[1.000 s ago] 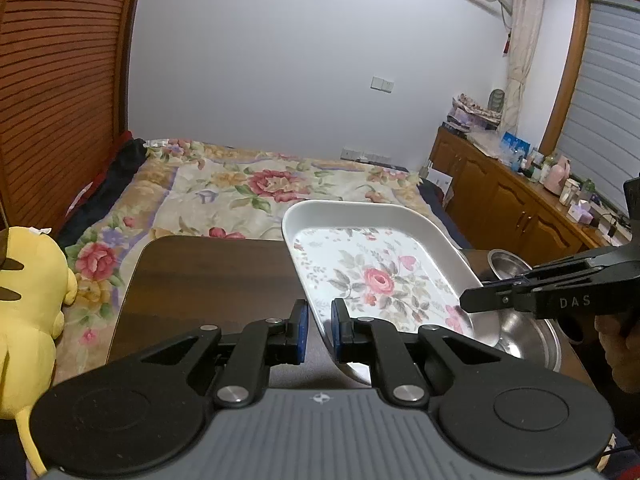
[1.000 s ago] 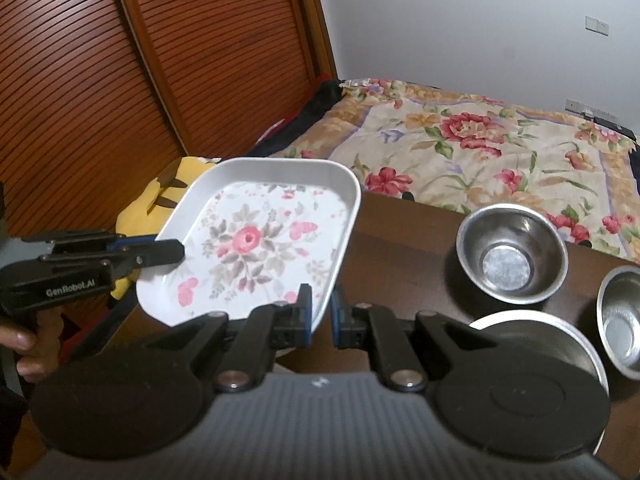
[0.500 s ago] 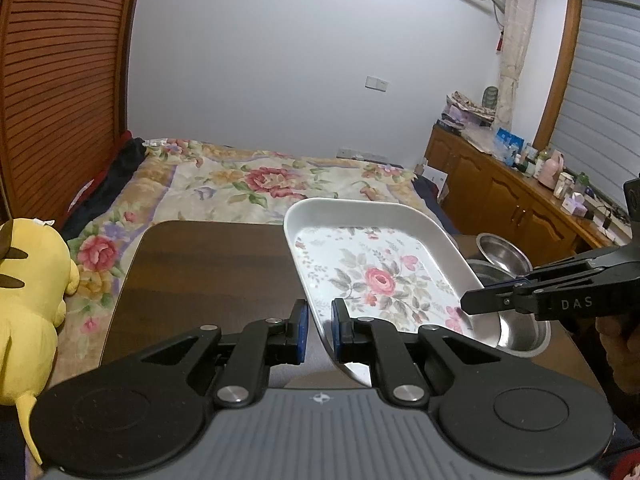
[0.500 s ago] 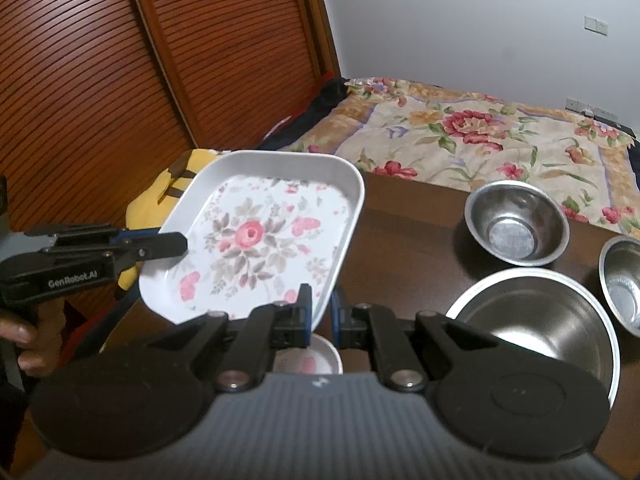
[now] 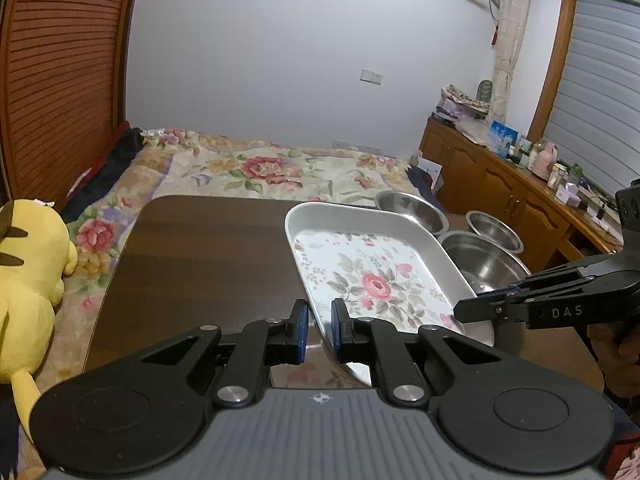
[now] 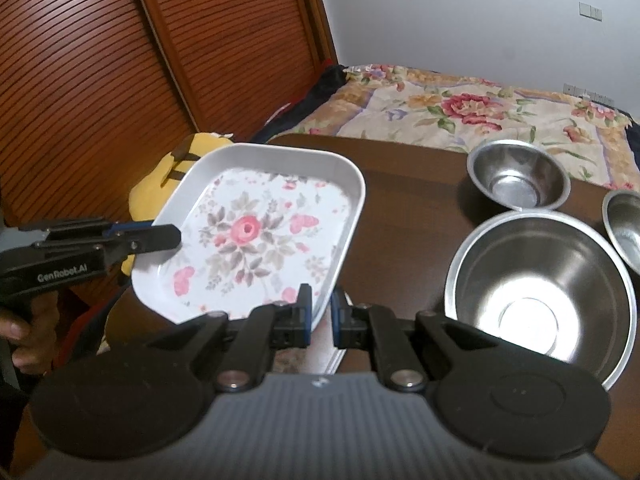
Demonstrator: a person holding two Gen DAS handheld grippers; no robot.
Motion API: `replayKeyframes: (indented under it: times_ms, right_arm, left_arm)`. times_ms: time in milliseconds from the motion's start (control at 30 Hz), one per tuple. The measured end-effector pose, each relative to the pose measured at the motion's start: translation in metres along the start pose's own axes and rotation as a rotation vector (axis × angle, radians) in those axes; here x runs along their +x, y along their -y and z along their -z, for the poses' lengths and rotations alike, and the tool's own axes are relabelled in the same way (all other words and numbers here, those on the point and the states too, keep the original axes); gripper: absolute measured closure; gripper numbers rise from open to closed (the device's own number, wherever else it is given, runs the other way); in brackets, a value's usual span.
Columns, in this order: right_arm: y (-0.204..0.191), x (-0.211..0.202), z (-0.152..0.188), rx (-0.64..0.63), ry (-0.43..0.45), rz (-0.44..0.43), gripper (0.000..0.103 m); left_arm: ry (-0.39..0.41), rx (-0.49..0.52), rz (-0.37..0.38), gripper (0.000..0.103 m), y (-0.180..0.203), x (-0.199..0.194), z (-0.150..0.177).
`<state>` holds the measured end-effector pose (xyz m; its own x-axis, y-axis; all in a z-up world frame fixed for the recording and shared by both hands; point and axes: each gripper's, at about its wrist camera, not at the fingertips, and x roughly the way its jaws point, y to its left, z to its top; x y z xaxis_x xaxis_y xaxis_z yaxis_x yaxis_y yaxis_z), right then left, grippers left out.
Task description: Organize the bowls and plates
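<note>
Left wrist view, bottom centre: the left gripper (image 5: 319, 330) pinches the near rim of the floral tray (image 5: 368, 276), while at right the right gripper (image 5: 460, 314) clamps the tray's other edge, so the tray hangs tilted above the dark table (image 5: 208, 256). Right wrist view, near to far: the right gripper (image 6: 320, 316) grips the tray (image 6: 256, 236) rim at bottom centre, a large steel bowl (image 6: 540, 292) sits at lower right, and two smaller steel bowls (image 6: 518, 178) lie beyond it near the floral bedspread (image 6: 480, 108).
</note>
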<state>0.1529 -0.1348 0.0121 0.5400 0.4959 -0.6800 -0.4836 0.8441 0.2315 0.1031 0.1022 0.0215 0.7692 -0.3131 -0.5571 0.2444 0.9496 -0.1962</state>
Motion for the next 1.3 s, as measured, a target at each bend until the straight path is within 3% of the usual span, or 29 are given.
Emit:
replayKeyframes:
  times_ms: [733,1300]
  right_arm:
    - [-0.007,0.008,0.036,0.015,-0.028,-0.012,0.091]
    - [-0.016,0.011,0.055,0.007,0.042,0.028,0.09]
  left_arm:
    - [-0.076,0.011,-0.025,0.09,0.001,0.002,0.047]
    - [-0.104,0.085,-0.113,0.089,0.007,0.02,0.058]
